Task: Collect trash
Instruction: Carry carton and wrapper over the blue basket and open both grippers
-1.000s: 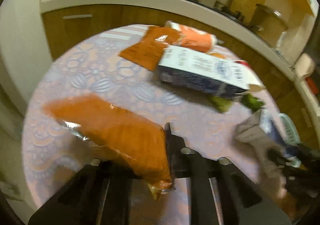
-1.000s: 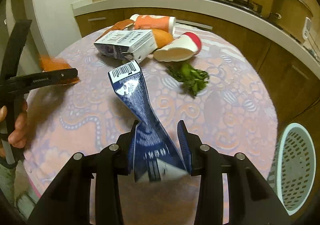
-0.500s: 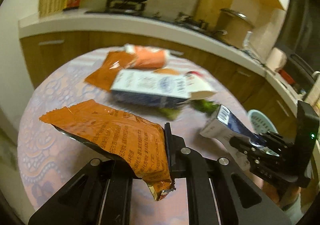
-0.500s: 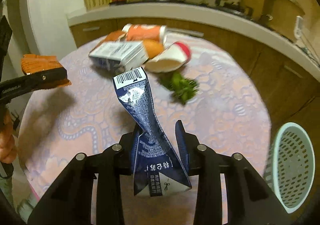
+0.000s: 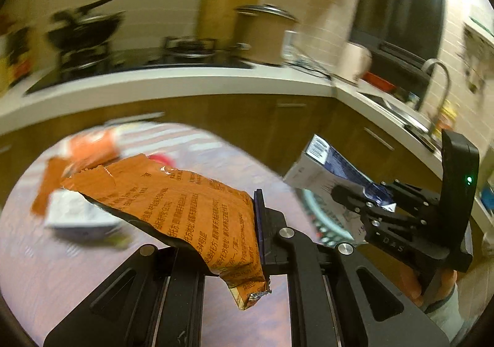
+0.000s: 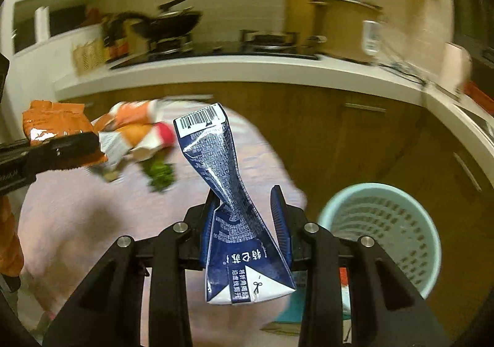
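My left gripper (image 5: 244, 232) is shut on an orange snack wrapper (image 5: 185, 205), held in the air above the table; its left finger is hidden behind the foil. In the right wrist view that wrapper (image 6: 52, 121) shows at the far left. My right gripper (image 6: 245, 214) is shut on a crushed, twisted blue carton (image 6: 216, 155), which stands up from the jaws. The same carton (image 5: 321, 167) appears at the right of the left wrist view. A light-blue perforated basket (image 6: 386, 229) stands on the floor, lower right of the right gripper.
A round table with a pink patterned cloth (image 6: 77, 223) lies below and to the left. On it lie an orange cup (image 6: 136, 112), a red-rimmed cup (image 6: 163, 133), a white carton (image 5: 77, 211) and green leaves (image 6: 160, 174). Wooden cabinets and a white counter (image 6: 247, 72) run behind.
Both grippers have risen off the table and swung right, each keeping its item. The basket now sits closer in the right wrist view.
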Motion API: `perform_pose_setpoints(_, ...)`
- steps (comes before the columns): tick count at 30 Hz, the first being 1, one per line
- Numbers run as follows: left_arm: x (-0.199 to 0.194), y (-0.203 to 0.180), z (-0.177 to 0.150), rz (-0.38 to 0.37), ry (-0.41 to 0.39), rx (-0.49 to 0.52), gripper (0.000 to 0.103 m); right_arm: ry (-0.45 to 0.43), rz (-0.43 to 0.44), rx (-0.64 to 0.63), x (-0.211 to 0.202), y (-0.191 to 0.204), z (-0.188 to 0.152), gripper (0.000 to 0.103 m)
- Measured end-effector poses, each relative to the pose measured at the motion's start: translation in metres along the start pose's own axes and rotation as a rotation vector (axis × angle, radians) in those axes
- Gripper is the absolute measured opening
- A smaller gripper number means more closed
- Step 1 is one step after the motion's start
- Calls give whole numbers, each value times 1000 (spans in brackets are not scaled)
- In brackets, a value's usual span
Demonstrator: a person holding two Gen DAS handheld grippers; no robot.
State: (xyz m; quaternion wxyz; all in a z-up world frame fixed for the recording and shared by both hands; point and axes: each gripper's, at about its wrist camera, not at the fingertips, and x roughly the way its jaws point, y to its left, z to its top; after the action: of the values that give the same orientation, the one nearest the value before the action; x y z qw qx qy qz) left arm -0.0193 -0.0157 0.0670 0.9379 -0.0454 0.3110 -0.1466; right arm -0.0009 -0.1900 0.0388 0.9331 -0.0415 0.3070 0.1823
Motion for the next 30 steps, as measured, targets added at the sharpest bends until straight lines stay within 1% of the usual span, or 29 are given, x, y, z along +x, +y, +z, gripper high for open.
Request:
perform_pose_setpoints(2,18,-19,8,-42,15,28,8,-11,-36,33,-5,-22,-1,31)
perform_pose_setpoints(6,55,-49,16,-138,65,47,8,-13,-115,101,-10,-65,-6,31)
perform_pose_setpoints(11,102,-89,22,-226,133,89,8,14,-198,197,-10,-117,-19,31)
perform_pose_setpoints(16,146,-123,23,-303,211,109,8,66,-249,285,2,-155,-35,31)
perform_pose_setpoints(20,183,-145,18,-341,274,119,8,148,-273,366,18,-182,-52,31)
perform_pose_setpoints(23,206,-158,11,-356,322,127,9,192,-289,406,24,-199,-66,31)
perform_pose_setpoints(26,226,-169,4,-360,367,144,10,230,-305,445,29,-213,-76,31)
perform_pose_setpoints(30,252,-180,-5,-347,423,154,10,282,-321,491,37,-227,-88,31)
